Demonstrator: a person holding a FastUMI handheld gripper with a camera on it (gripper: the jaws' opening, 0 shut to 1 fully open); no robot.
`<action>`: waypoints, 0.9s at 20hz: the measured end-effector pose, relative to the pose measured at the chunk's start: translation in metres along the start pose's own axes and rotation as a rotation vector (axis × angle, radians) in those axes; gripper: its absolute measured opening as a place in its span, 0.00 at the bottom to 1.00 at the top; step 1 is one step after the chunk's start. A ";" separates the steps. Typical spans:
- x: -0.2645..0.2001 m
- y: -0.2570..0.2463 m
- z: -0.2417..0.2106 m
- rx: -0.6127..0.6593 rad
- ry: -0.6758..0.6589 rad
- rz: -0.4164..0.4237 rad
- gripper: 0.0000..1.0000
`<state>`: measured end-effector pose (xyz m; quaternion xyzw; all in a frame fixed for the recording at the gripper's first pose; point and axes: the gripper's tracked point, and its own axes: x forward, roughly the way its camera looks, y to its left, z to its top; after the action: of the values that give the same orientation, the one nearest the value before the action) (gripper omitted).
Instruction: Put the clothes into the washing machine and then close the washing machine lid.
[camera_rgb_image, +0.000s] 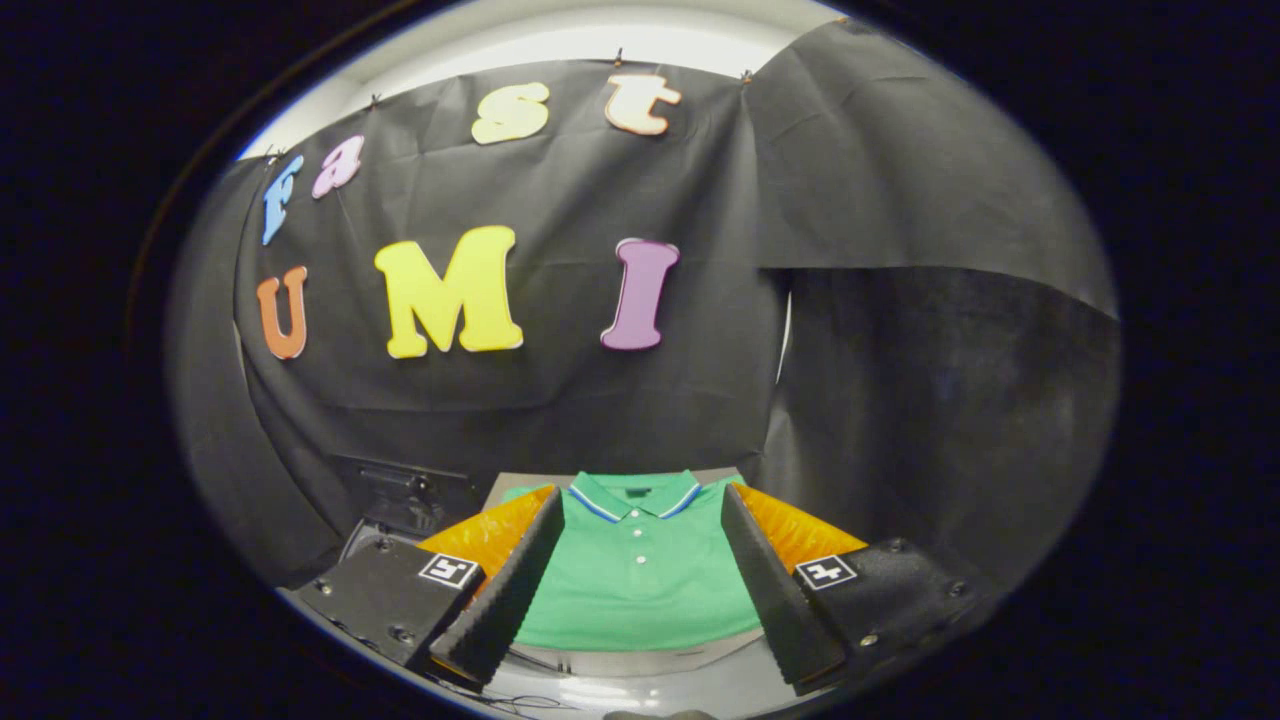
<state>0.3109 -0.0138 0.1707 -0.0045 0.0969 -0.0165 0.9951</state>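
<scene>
We see the green polo shirt with white-and-blue trimmed collar (637, 570) only in part: both sleeves and side edges are hidden behind the spread fingers (520, 575) of the gripper (642, 510). Left of the shirt, a dark boxy object (405, 495) is too dim to identify.

The gripper (640, 510) hangs wide apart over a folded green polo shirt (638, 585), touching nothing.
</scene>
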 end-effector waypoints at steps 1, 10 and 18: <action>0.017 0.001 -0.004 -0.005 0.037 0.004 1.00; 0.128 0.002 -0.085 -0.084 0.347 0.012 1.00; 0.150 0.005 -0.123 -0.097 0.460 -0.006 1.00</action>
<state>0.4345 -0.0148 0.0208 -0.0488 0.3220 -0.0155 0.9453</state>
